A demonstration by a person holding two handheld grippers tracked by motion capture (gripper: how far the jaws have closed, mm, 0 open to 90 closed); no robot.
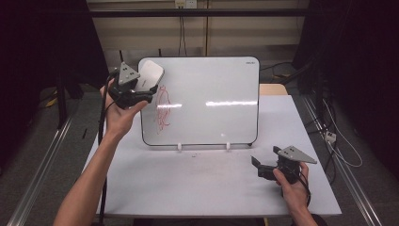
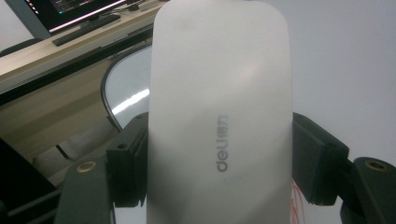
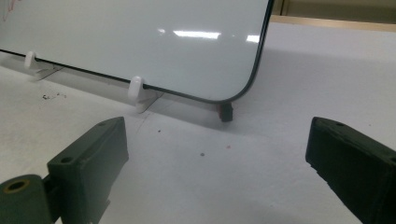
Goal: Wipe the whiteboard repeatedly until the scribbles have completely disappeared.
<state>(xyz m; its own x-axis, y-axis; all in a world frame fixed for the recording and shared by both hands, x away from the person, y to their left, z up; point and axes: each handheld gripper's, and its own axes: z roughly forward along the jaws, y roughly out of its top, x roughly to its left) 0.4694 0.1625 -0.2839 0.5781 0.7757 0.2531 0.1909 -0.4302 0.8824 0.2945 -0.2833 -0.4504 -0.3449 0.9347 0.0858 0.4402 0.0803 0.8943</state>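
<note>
The left claw (image 1: 149,90) is clamped on a white eraser (image 1: 149,75), gripped by its long sides so its flat face can be pressed to the whiteboard (image 1: 211,99) beside the red scribble (image 1: 162,109). The eraser is seen as smooth, rounded and grey-lettered. The right claw (image 1: 256,165) is held apart over the worktop (image 1: 188,183).

Dim room, grey floor (image 1: 42,141), white table (image 1: 197,183) (dark curtains (image 1: 42,37) behind), beige wall (image 1: 226,33).
</note>
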